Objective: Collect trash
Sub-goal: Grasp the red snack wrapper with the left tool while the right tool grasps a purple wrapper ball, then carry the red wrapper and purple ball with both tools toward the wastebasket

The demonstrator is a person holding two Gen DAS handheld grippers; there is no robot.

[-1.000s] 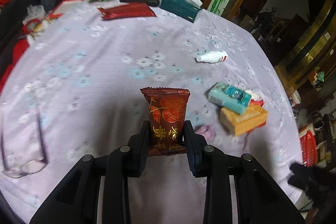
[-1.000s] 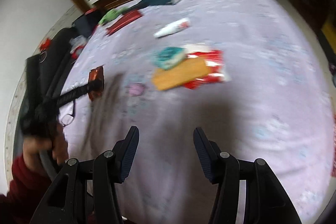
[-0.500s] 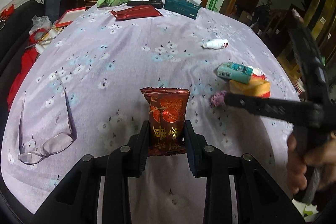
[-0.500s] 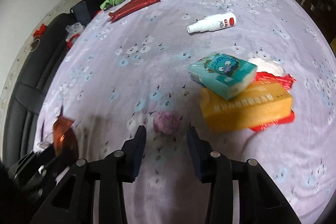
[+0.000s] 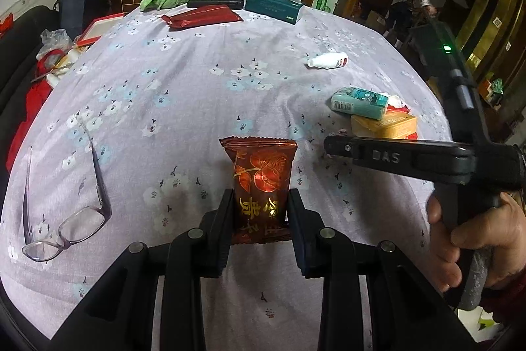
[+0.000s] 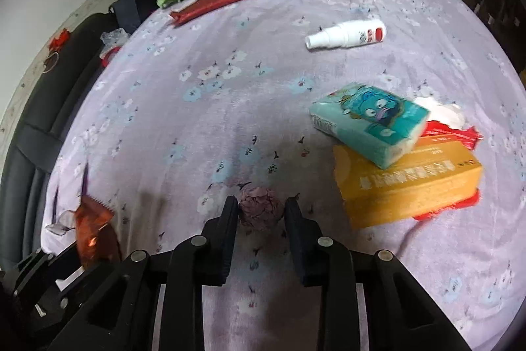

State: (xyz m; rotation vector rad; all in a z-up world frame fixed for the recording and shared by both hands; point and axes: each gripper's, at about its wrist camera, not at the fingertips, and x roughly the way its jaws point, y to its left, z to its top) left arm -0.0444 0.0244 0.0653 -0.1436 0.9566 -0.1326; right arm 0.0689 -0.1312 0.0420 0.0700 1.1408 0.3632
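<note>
Now the right gripper (image 6: 261,211) has slid forward – its two tongs sit apart, one on each side of the crumpled pink paper ball (image 6: 260,209) on the purple flowered tablecloth (image 6: 230,87). Left of it, the left gripper (image 5: 259,209) squeezes an upright red snack wrapper (image 5: 259,183). Glasses (image 5: 65,203) lie far left – a teal tissue pack (image 6: 368,124) rests on an orange box (image 6: 407,183) at right.

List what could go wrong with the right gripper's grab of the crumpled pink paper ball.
1. The right gripper brackets the crumpled pink paper ball with its jaws not clearly closed on it; closing low may pinch the lilac floral tablecloth.
2. The orange cardboard box lies close on the right; a sideways move might knock it.
</note>
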